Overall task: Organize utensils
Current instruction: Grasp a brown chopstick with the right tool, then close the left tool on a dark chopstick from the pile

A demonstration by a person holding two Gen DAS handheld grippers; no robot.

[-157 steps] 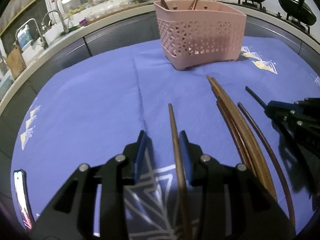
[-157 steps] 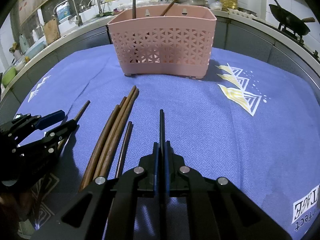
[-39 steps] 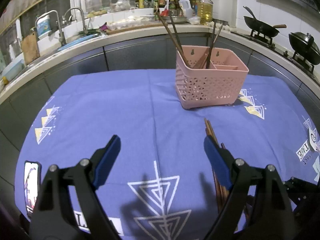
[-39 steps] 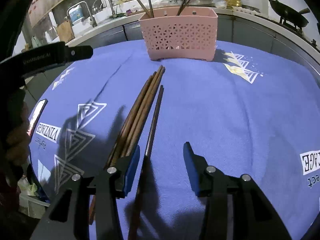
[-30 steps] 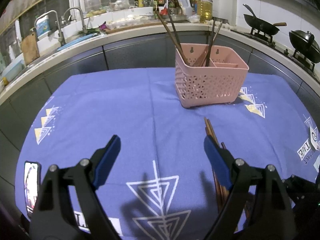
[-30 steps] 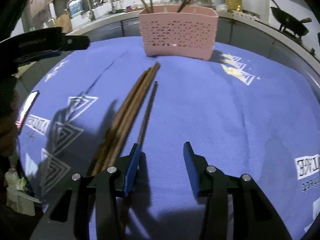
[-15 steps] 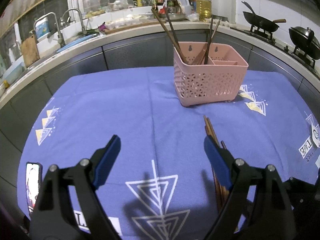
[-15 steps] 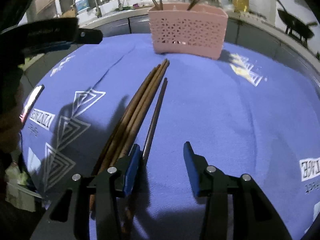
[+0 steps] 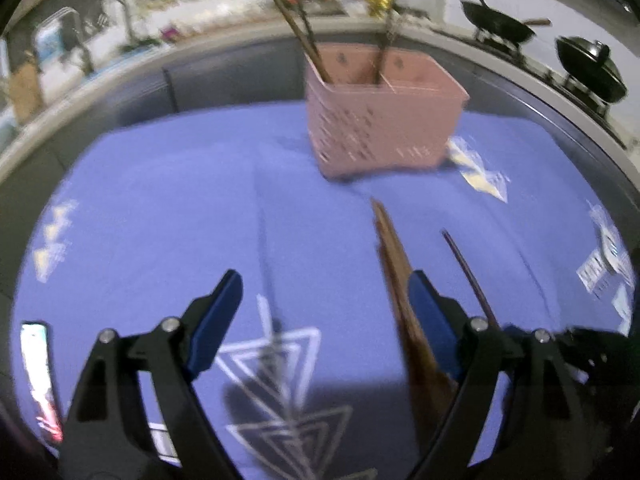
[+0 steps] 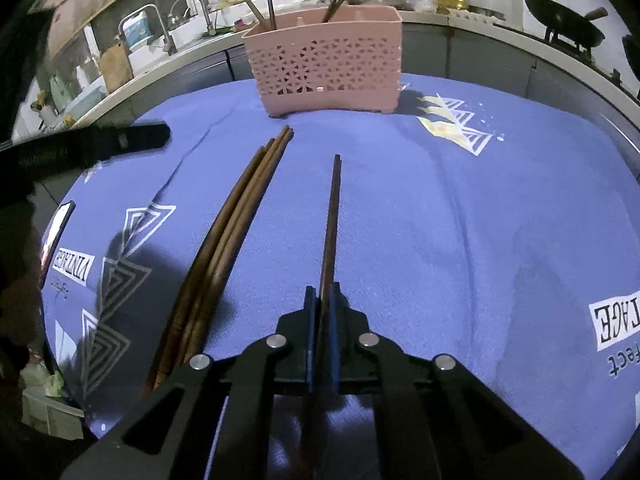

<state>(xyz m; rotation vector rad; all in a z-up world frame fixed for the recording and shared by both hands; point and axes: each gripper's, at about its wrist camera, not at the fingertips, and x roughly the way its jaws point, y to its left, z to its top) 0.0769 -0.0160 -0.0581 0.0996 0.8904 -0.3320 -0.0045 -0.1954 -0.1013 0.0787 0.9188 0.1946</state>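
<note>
The right gripper (image 10: 323, 300) has just closed on one chopstick (image 10: 331, 216); the left gripper (image 9: 324, 300) hangs open over the blue cloth (image 9: 160, 200), near the bundle of chopsticks (image 9: 394, 264).

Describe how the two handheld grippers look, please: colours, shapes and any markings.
Both the left gripper and the right gripper have black angular linkage arms joined by round silver rivets. Each finger ends in a flat blue pad. Pale lettering, too small to read, runs along the side of the left gripper in the right wrist view.
</note>
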